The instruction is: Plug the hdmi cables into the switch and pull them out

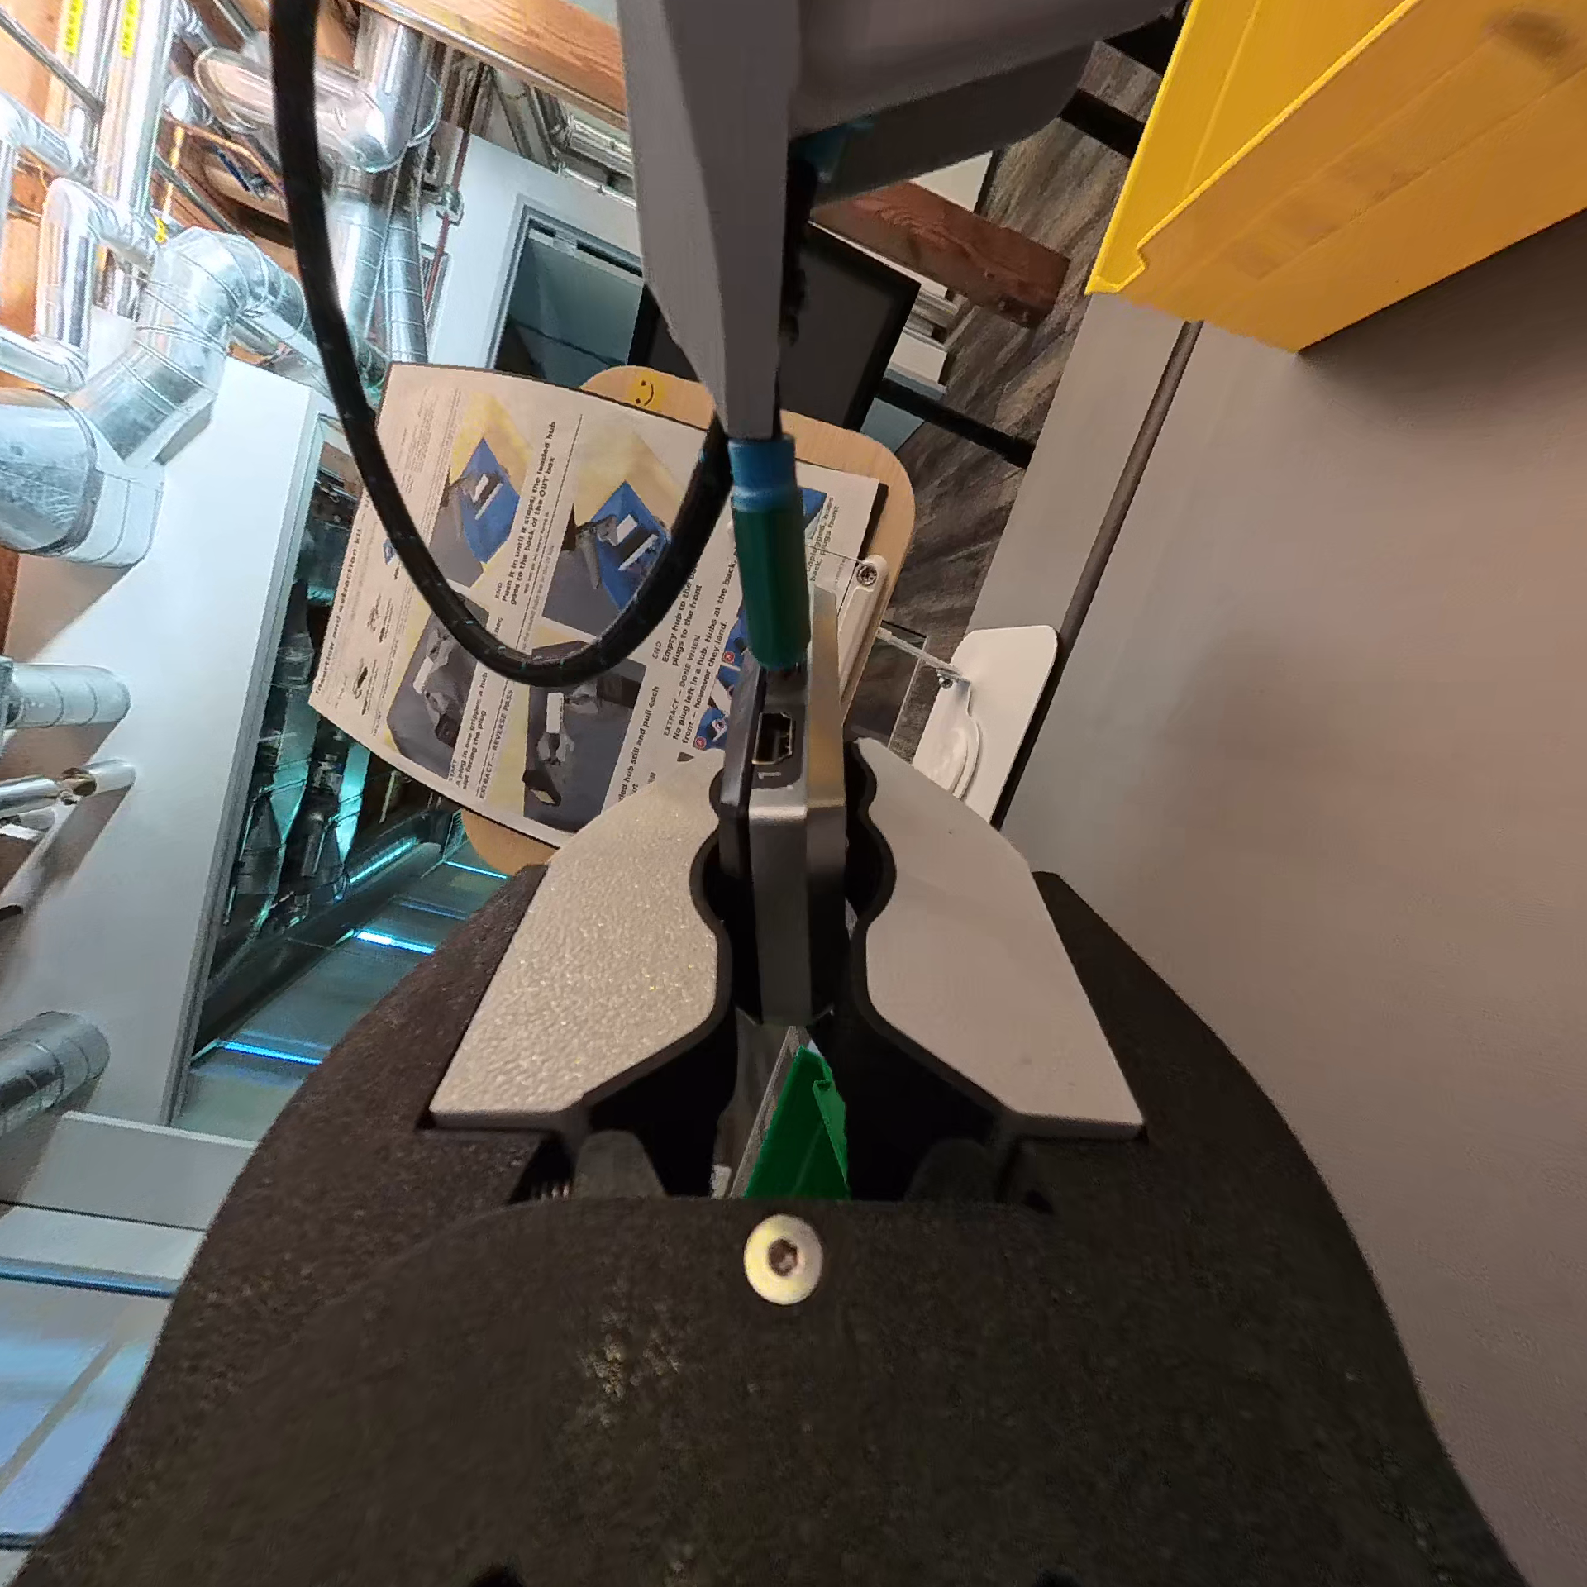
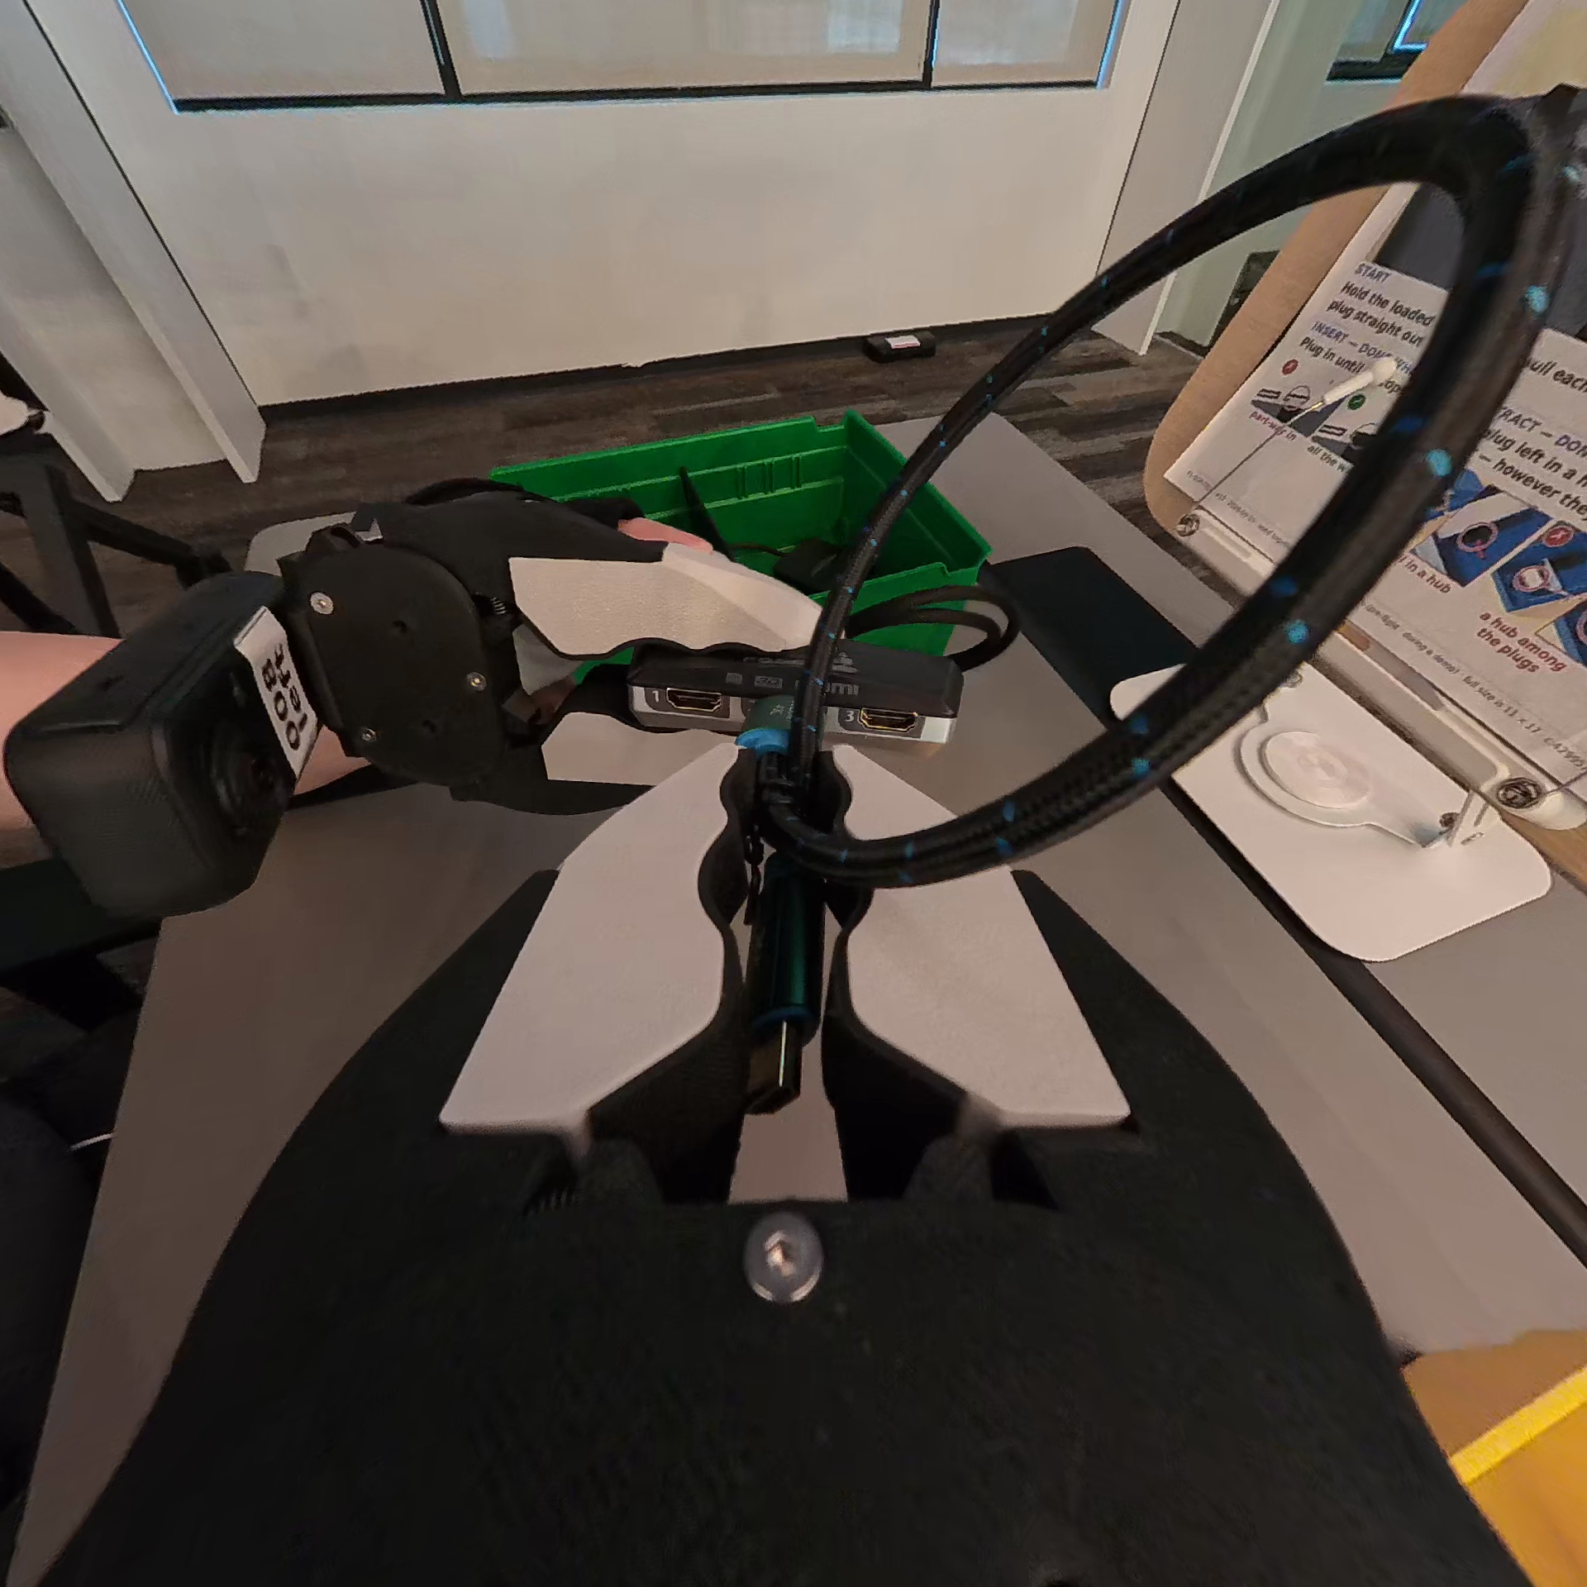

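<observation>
My left gripper (image 1: 777, 790) is shut on the dark HDMI switch (image 1: 777, 902), which stands edge-on between its fingers with one empty port facing me. In the right wrist view the left gripper (image 2: 730, 653) holds the switch (image 2: 893, 687) by its left end; ports 1 and 3 are empty. My right gripper (image 2: 781, 773) is shut on the black braided HDMI cable (image 2: 1288, 635) just behind a green plug with a blue ring (image 2: 764, 730) at the middle port; how deep it sits is hidden. A second green plug (image 2: 781, 988) lies between the right fingers.
A green bin (image 2: 859, 481) with more cables sits behind the switch on the grey table (image 2: 1073, 902). A yellow bin (image 1: 1331, 172) is at the near right. An instruction sheet on a wooden board (image 2: 1460, 481) stands on a white base (image 2: 1374, 859). Spacing between my two grippers at the tips: around 6 cm.
</observation>
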The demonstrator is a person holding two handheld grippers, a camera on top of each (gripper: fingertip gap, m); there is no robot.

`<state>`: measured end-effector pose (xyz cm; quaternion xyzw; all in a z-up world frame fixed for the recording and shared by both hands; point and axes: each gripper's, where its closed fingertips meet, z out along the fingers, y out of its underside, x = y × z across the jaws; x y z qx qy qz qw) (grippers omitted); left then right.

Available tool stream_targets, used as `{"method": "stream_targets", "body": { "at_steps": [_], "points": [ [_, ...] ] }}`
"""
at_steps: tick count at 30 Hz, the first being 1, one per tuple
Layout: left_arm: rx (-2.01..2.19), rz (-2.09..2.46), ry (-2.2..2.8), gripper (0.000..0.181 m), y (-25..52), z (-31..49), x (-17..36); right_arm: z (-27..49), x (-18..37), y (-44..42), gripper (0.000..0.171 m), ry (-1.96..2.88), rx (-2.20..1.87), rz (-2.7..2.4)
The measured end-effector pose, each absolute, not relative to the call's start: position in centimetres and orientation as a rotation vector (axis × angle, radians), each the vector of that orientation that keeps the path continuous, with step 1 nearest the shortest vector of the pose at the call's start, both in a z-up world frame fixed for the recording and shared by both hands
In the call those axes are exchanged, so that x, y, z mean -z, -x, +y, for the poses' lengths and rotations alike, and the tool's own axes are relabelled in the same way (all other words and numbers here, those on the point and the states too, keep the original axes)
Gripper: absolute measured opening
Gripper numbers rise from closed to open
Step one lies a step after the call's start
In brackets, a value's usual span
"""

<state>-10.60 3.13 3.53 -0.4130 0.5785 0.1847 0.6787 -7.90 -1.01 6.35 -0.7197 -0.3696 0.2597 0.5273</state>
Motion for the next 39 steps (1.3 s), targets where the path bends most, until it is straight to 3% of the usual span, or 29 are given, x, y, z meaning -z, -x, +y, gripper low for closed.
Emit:
{"method": "stream_targets", "body": {
  "at_steps": [21, 27, 31, 35, 39],
  "points": [
    [-0.425, 1.343, 1.009, 0.022, 10.7, 4.1, -2.7, 0.1, -5.9, 7.9, 0.015, 1.689, -0.528, -0.889],
    [-0.364, 1.381, 1.025, 0.023, 10.2, 4.0, -2.1, -0.4, -6.2, 5.2, 0.036, 1.746, -0.316, -0.955],
    [-0.417, 1.405, 1.062, 0.023, 10.7, 5.2, -1.1, -2.3, -6.8, 2.3, 0.034, 1.820, -0.024, -1.008],
    [-0.465, 1.448, 1.074, 0.023, 10.5, 5.5, 0.1, -3.9, -8.6, 4.4, 0.032, 1.695, 0.023, -1.064],
    [-0.515, 1.494, 1.076, 0.023, 10.1, 5.4, 1.3, -2.0, -5.8, 7.2, 0.044, 1.658, 0.166, -1.186]
  ]
}}
